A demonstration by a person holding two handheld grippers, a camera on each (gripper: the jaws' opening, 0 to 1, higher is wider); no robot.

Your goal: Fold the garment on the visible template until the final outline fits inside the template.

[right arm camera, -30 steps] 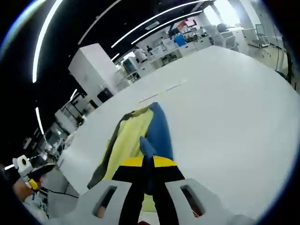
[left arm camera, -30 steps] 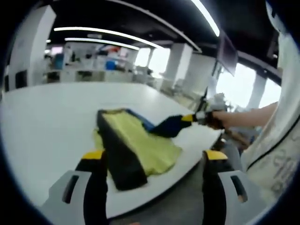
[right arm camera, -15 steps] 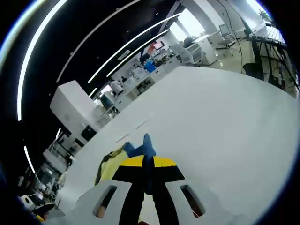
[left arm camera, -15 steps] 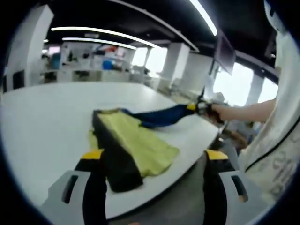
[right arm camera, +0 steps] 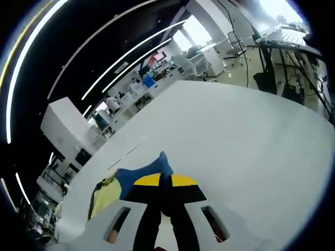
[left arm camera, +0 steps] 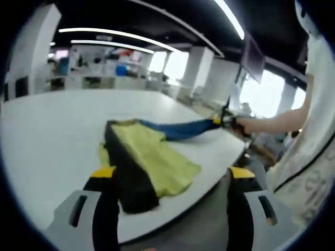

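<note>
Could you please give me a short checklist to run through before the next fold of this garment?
1. Right gripper shut on the blue sleeve: ok.
2. Sleeve pulled out straight from the garment: ok.
3. Left gripper open, holding nothing: ok.
4. Garment lying wholly on the white table: ok, though near its edge.
5. Template outline visible under the garment: cannot tell.

White table underneath; ceiling light strips; bright windows; desks behind.
</note>
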